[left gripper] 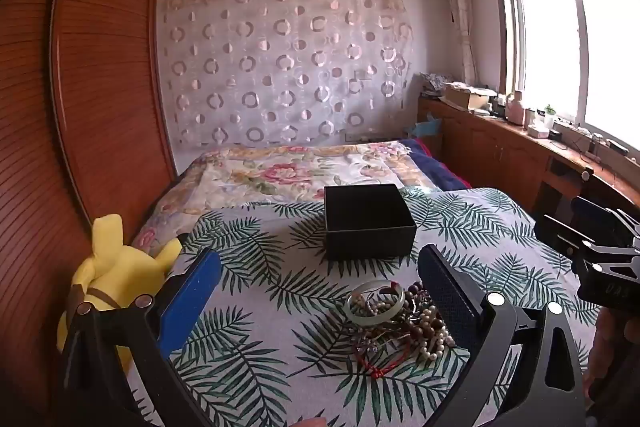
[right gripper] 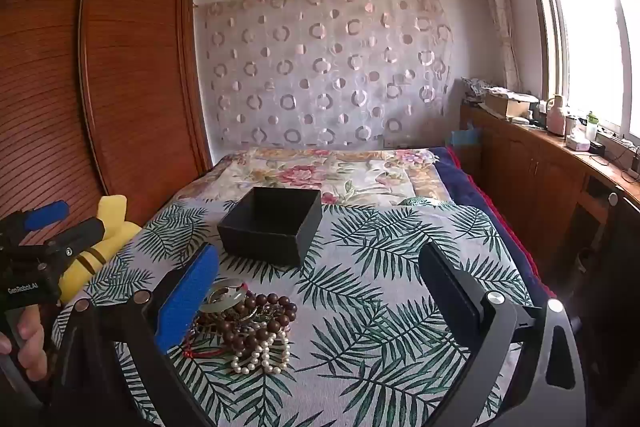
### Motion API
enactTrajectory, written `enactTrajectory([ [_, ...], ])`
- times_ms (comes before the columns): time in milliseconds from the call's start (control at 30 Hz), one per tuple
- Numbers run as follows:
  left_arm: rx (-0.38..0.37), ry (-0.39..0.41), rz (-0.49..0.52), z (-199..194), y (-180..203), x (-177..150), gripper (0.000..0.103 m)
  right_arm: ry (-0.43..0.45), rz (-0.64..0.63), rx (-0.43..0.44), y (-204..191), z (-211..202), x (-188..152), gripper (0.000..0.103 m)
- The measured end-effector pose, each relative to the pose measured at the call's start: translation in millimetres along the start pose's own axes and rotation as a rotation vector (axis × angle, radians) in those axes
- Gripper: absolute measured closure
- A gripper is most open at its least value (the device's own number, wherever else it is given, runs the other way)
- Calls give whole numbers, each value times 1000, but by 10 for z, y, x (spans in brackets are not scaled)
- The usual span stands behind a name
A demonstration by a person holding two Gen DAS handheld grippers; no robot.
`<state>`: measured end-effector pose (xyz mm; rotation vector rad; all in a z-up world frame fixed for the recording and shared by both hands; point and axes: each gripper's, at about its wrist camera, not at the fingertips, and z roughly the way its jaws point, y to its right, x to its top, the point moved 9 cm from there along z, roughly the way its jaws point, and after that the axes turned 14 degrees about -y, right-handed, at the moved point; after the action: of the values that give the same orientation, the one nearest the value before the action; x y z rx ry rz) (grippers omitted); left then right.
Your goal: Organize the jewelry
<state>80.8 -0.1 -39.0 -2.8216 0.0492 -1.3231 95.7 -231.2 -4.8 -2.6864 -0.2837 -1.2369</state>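
Left gripper [left gripper: 320, 279] and right gripper [right gripper: 320, 275] both gape wide, holding nothing. Jewelry pile [right gripper: 248, 327] lies on the leaf-print cloth [right gripper: 380, 307], near the open black box [right gripper: 272, 227].

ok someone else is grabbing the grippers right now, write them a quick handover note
Left gripper: jaws wide open, holding nothing, hanging over the near side of the leaf-print cloth.
Right gripper: also wide open and empty, beside the left one.
Jewelry pile: a pale bangle, dark wooden beads, a pearl strand and a red cord, tangled together on the cloth in front of both grippers.
Black box: open, no lid, just beyond the pile; what shows of its inside looks empty.
Done: nothing yet in the box.
Left: pick each piece from the pile and place it in the box.
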Motion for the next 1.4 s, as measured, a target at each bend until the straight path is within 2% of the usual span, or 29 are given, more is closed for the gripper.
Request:
enactTrajectory([
  [1400, -3, 7, -3, 0, 3, 9, 7, 0, 1, 2, -8, 26, -27, 2],
])
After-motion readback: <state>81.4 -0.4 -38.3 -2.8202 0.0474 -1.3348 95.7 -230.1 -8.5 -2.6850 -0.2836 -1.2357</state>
